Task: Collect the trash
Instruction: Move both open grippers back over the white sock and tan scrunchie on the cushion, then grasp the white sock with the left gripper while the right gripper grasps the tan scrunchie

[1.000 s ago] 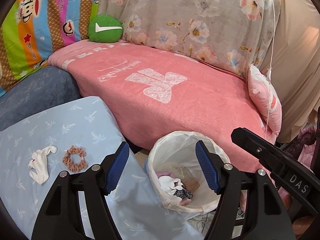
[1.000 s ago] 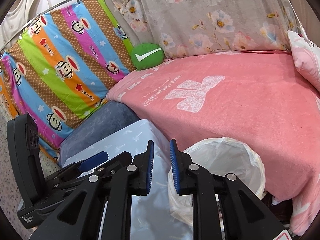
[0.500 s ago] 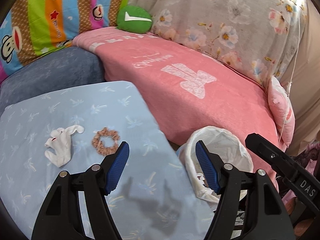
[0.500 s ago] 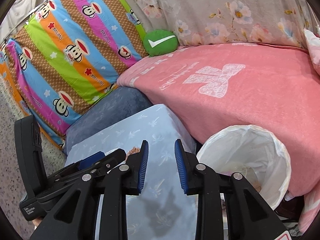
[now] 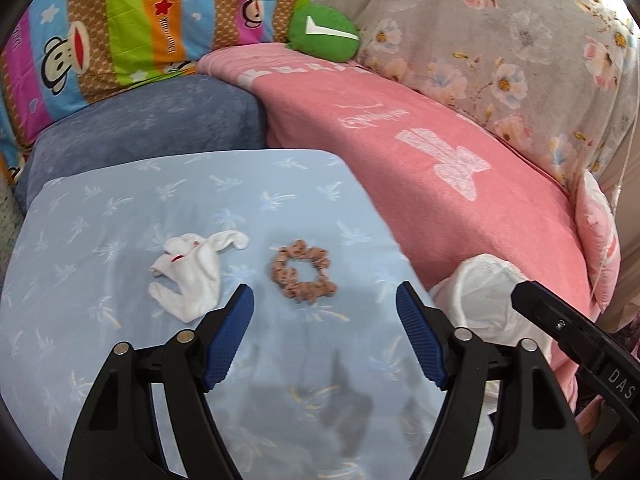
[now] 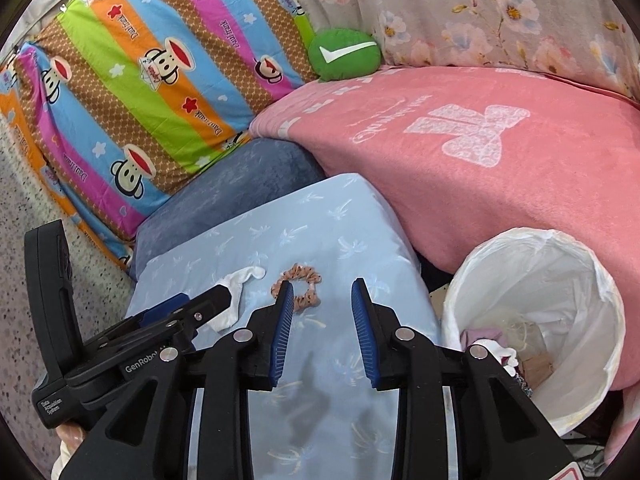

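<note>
A crumpled white cloth [image 5: 192,272] [image 6: 236,292] and a brown scrunchie [image 5: 302,276] [image 6: 306,286] lie on the light blue patterned surface [image 5: 120,220] [image 6: 320,220]. My left gripper [image 5: 325,304] hangs just short of the scrunchie, its jaws opening wide with nothing between them. My right gripper [image 6: 322,294] hovers over the same surface to the right of the scrunchie, its jaws opening and empty. A bin lined with a white bag [image 6: 532,320] [image 5: 480,296] stands to the right with scraps inside it.
A pink blanket [image 5: 440,140] covers the sofa behind, with a green round cushion [image 5: 324,34], a striped monkey-print cover [image 6: 140,80] and a dark blue cushion [image 5: 140,120]. A small pink pillow [image 5: 598,240] lies at the right. Speckled floor [image 6: 24,184] shows at the left.
Both grippers have swung left, away from the bin and over the blue surface, and come lower. The cloth and scrunchie now lie right ahead. The right jaws have parted; the left have widened.
</note>
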The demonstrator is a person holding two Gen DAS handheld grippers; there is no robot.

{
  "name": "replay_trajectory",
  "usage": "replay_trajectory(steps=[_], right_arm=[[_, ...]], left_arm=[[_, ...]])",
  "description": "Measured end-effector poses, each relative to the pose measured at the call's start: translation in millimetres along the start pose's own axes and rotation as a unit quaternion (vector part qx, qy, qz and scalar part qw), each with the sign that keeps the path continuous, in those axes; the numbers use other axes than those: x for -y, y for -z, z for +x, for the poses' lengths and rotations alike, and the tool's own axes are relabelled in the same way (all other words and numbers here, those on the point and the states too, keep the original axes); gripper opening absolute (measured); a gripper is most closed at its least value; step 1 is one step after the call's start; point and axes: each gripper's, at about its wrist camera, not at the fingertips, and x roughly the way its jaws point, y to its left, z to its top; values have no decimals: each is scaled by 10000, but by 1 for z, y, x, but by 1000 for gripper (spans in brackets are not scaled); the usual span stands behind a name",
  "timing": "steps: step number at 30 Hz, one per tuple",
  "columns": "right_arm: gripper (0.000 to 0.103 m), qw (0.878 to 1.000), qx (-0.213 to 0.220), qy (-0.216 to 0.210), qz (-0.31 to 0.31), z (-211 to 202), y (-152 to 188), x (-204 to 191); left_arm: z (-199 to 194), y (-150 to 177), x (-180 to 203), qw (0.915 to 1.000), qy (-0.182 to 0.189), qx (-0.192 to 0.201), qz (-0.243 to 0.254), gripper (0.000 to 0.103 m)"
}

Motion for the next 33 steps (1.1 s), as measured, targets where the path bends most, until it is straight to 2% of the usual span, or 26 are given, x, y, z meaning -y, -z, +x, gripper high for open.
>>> replay_trajectory(steps=[2,14,25,33], right_arm=[[32,10000,-89,-2,-29,10,3,-5],[32,9977,-659,11,-158,89,12,-30],[32,9940,-1076,105,-179,168,9,-43],[32,9919,-1238,223,-150,203,10,-42]], left_arm=[[3,3,-12,9999,-146,-23,-46,77],[37,12,-76,9949,-878,-362,-328,81],[77,-2,-109,9909,-1037,-649,-567,82],[100,-3,-117,9900,-857,-841,-739,82]])
